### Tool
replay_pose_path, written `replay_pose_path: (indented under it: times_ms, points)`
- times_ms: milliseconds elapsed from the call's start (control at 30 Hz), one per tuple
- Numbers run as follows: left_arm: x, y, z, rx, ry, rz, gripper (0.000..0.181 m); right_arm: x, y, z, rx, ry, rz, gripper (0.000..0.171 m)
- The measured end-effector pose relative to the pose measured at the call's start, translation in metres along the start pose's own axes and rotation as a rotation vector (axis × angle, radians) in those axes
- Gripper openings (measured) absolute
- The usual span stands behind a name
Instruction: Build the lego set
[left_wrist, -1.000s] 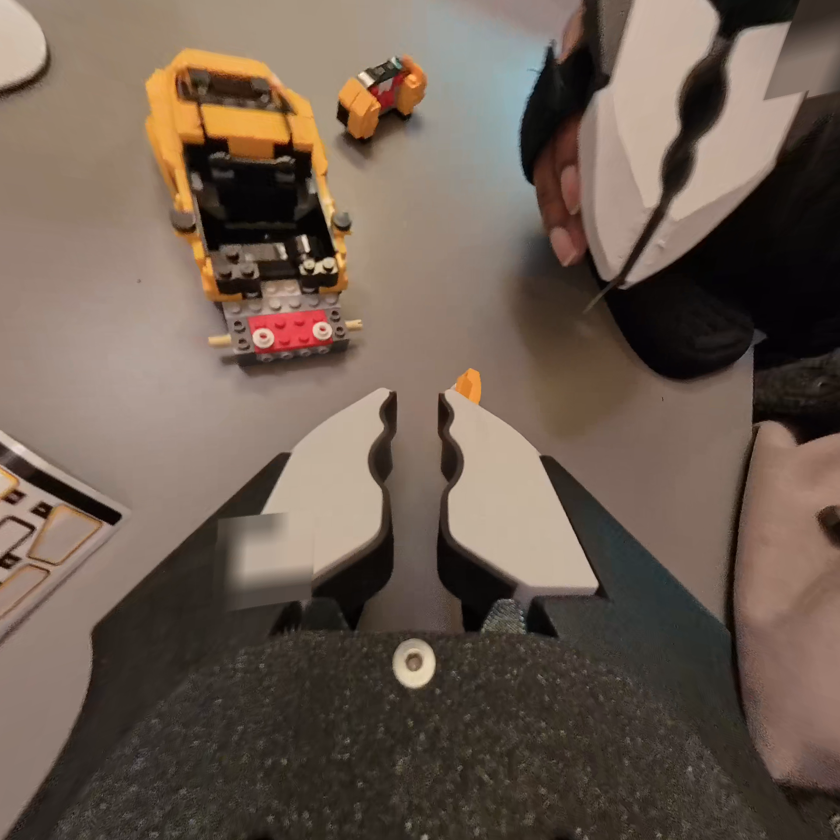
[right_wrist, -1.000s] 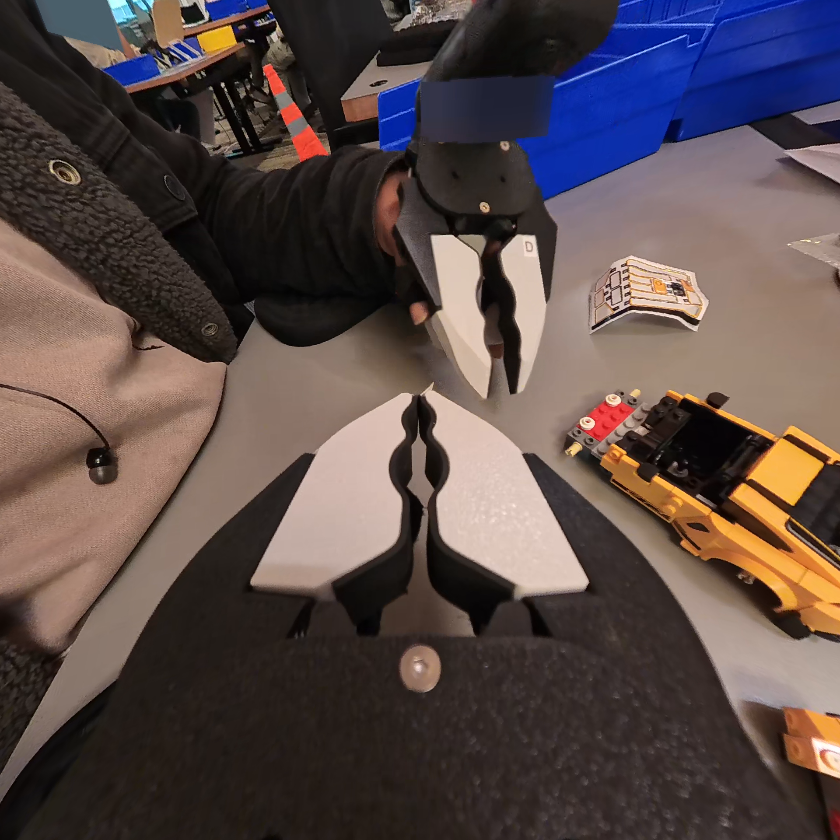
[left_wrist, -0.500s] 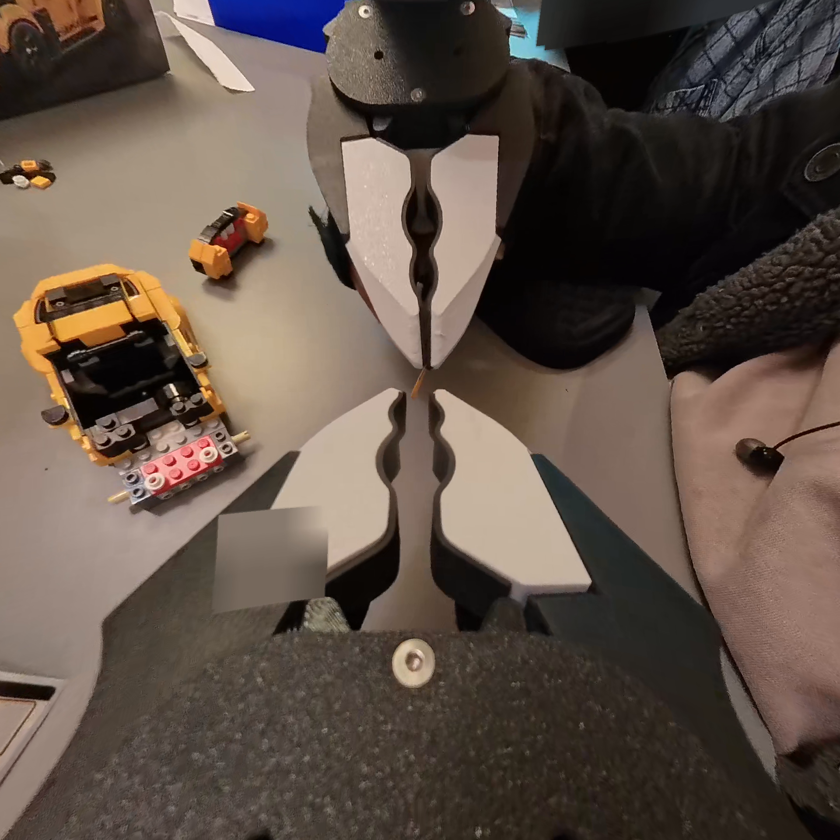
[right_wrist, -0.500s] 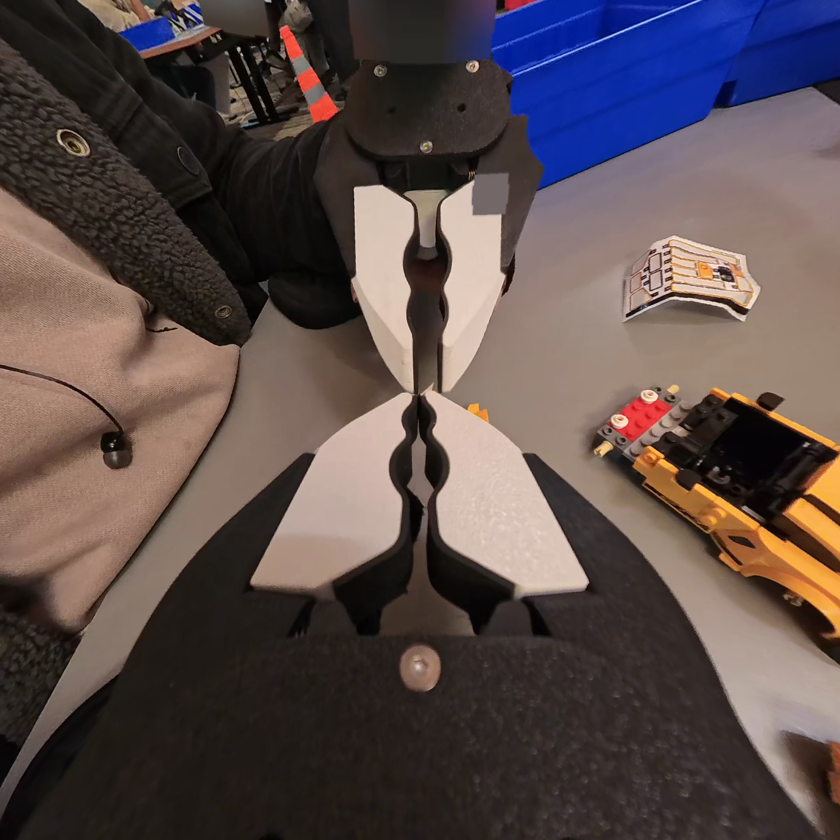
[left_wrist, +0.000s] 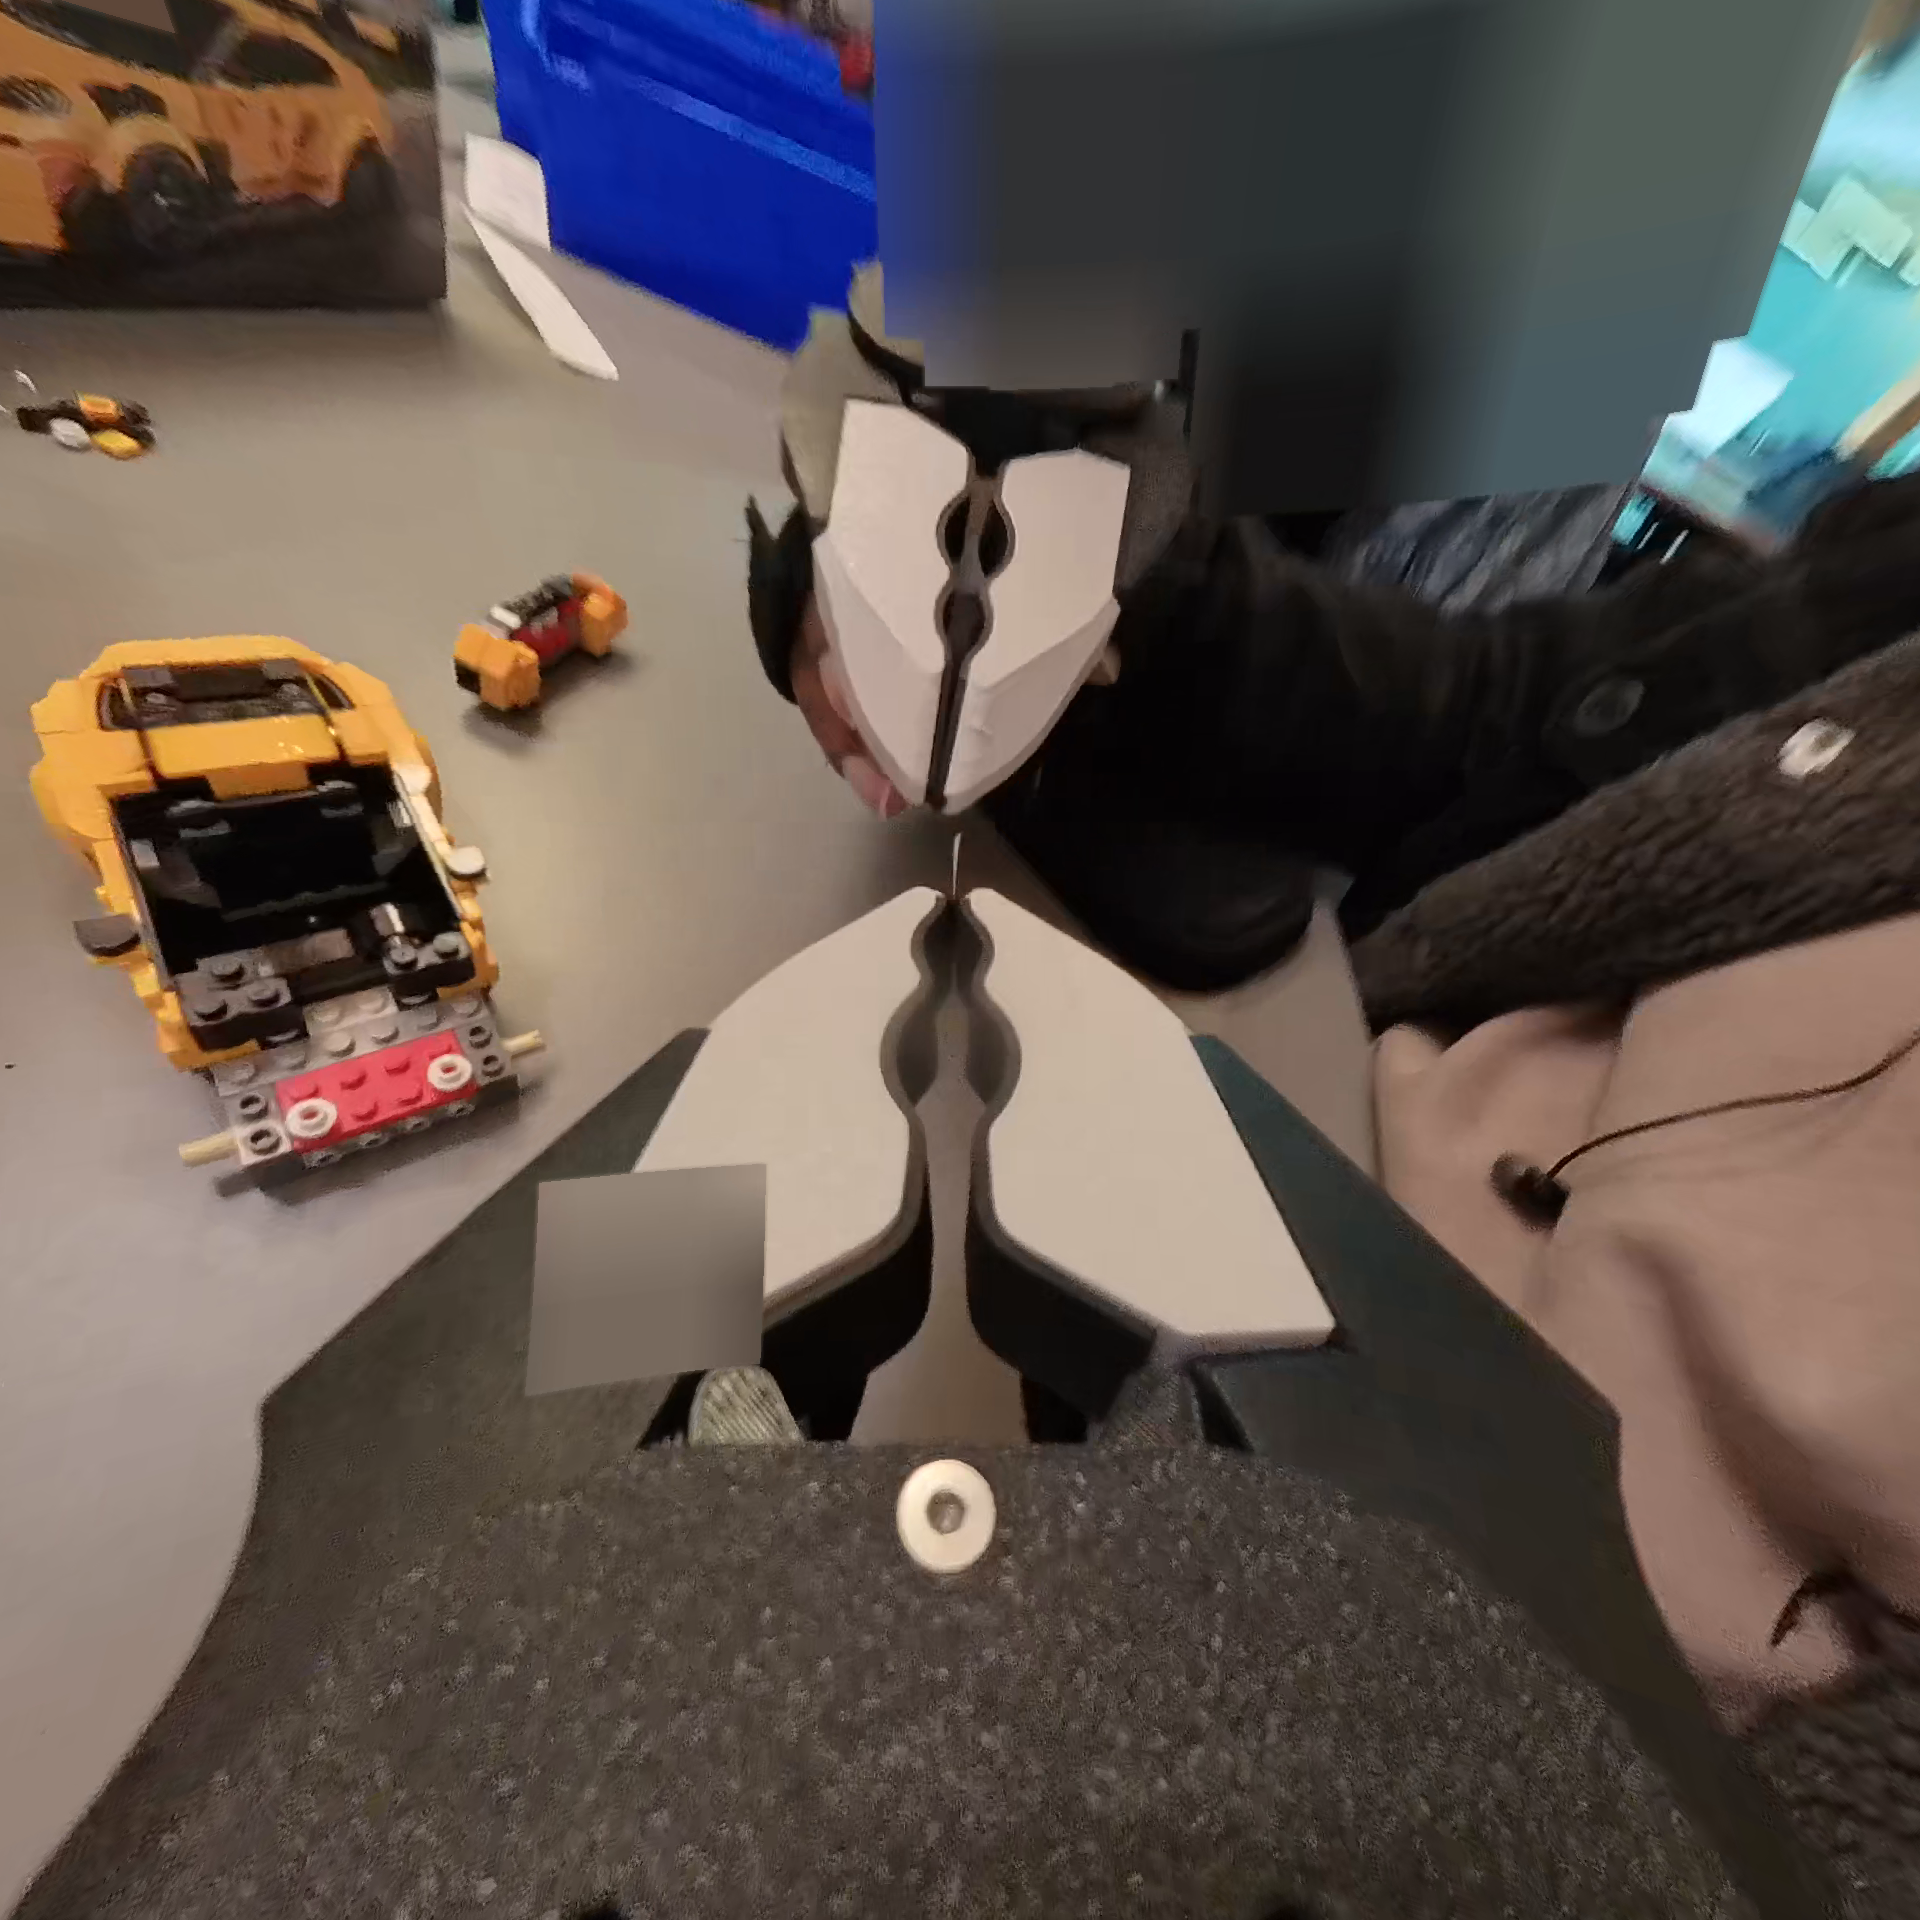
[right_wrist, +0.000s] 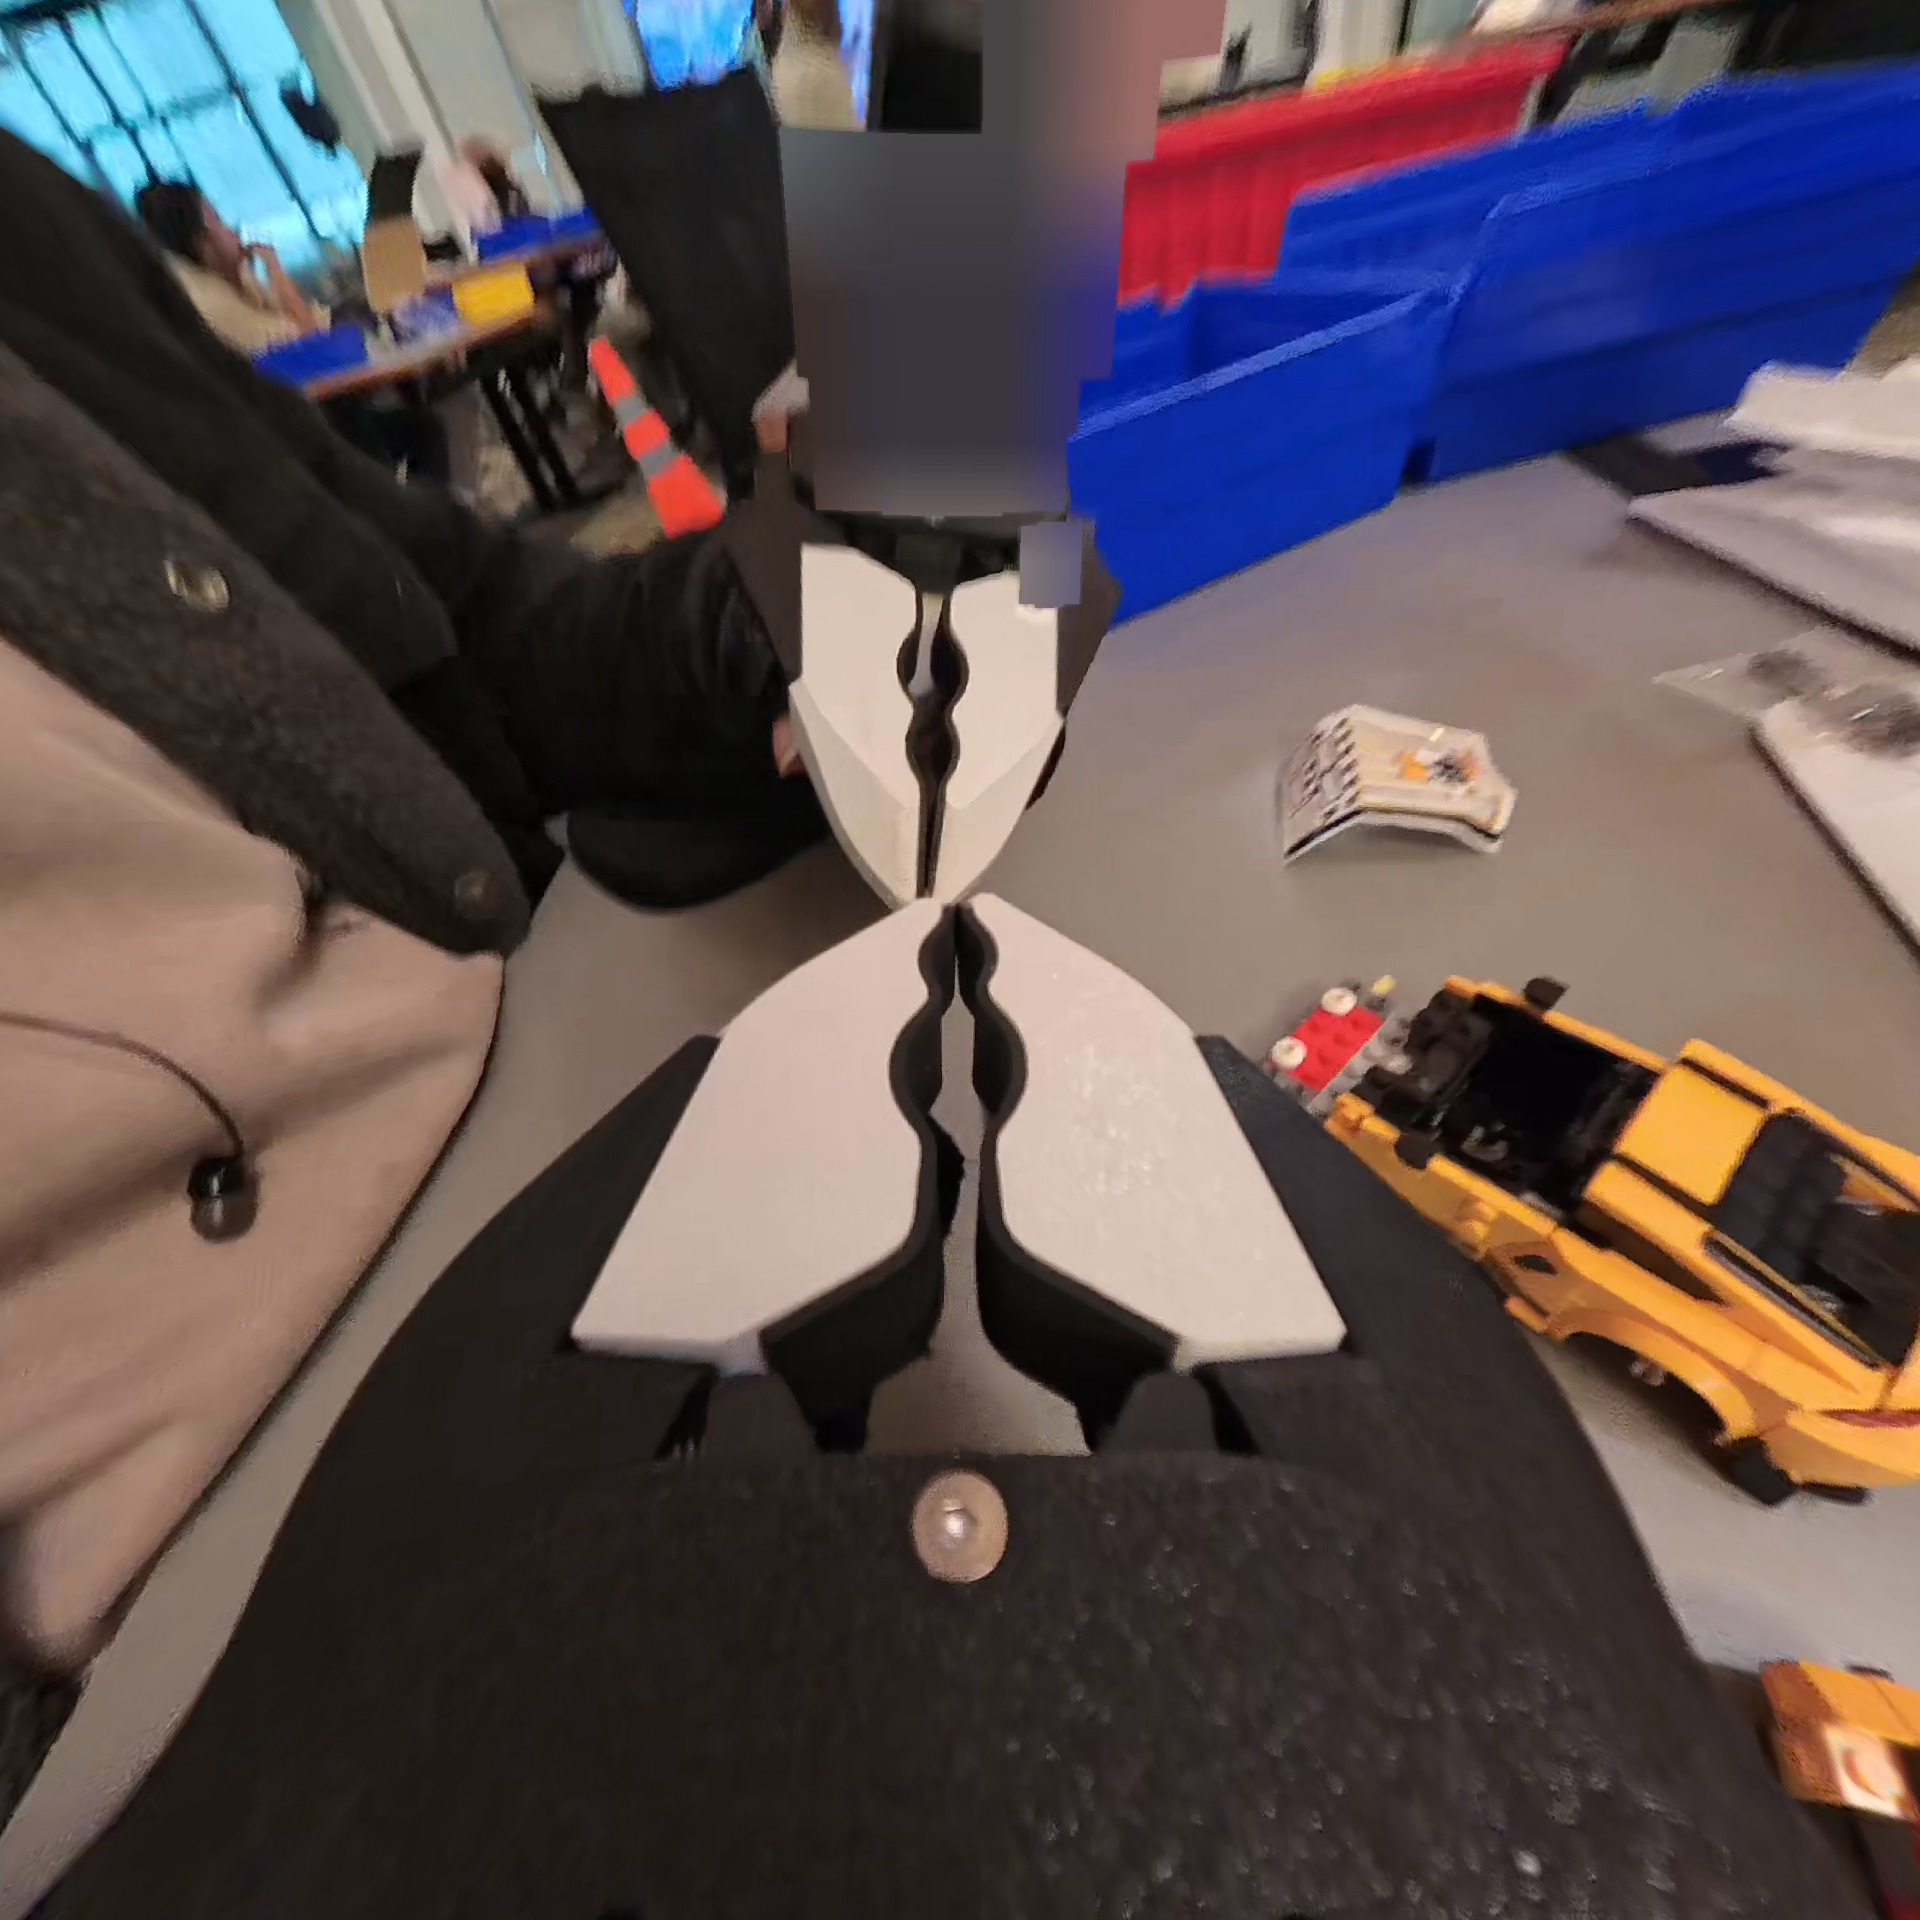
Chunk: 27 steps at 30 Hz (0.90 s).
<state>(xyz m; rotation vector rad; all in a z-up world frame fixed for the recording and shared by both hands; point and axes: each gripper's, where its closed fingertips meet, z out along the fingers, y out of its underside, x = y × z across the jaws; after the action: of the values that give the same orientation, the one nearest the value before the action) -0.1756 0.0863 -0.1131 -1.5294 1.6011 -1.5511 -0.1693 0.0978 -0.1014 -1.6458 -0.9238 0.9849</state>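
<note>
Grey table (left_wrist: 312, 1351), blue bins (right_wrist: 1299, 436) along its far edge, an orange cone (right_wrist: 649, 442) and more desks in the room behind. The yellow toy car (left_wrist: 260, 883) sits on the left, its loose tail block (left_wrist: 540, 639) farther off, a sticker sheet (right_wrist: 1392, 779) beyond. My left gripper (left_wrist: 948, 906) and right gripper (right_wrist: 948, 906) meet tip to tip, both pressed together, a pale sliver (left_wrist: 952, 862) between them; I cannot tell which one pinches it. Half a second ago my left fingers were spread; now they are closed.

Left tool (left_wrist: 948, 906) pinched tip-to-tip with right tool (left_wrist: 940, 800); yellow car (left_wrist: 260, 873) alongside.
</note>
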Motion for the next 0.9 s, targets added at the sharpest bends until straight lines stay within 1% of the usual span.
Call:
replay_pose_path:
  times_ms: [100,133,167,200,267,333,400,467,567,900]
  points:
    - [-0.002,-0.025,-0.014,0.186,0.058,-0.118,0.000,0.012,-0.028,-0.011,0.155,0.084,0.033,0.000]
    - [-0.002,-0.033,-0.019,0.251,0.077,-0.143,0.000,0.012,-0.035,-0.013,0.191,0.080,0.060,0.012]
    - [-0.002,-0.041,-0.024,0.311,0.090,-0.158,0.000,0.010,-0.040,-0.013,0.217,0.060,0.097,0.020]
    - [-0.003,-0.048,-0.029,0.364,0.100,-0.168,0.000,0.008,-0.044,-0.011,0.238,0.046,0.132,0.023]
    - [-0.001,-0.057,-0.035,0.447,0.125,-0.187,0.000,0.009,-0.052,-0.005,0.288,0.062,0.170,0.024]
    - [0.000,-0.062,-0.038,0.492,0.140,-0.198,0.000,0.009,-0.060,-0.001,0.355,0.075,0.208,0.018]
    - [0.002,-0.064,-0.038,0.525,0.150,-0.200,0.000,0.005,-0.065,0.002,0.399,0.053,0.259,0.014]
    - [0.004,-0.065,-0.036,0.537,0.160,-0.199,0.000,0.001,-0.065,0.006,0.405,0.026,0.280,0.014]
    - [0.008,-0.065,-0.034,0.538,0.166,-0.191,0.000,-0.002,-0.063,0.011,0.388,0.018,0.278,0.013]
    - [0.010,-0.062,-0.029,0.506,0.167,-0.178,0.000,-0.002,-0.063,0.009,0.392,0.020,0.267,0.000]
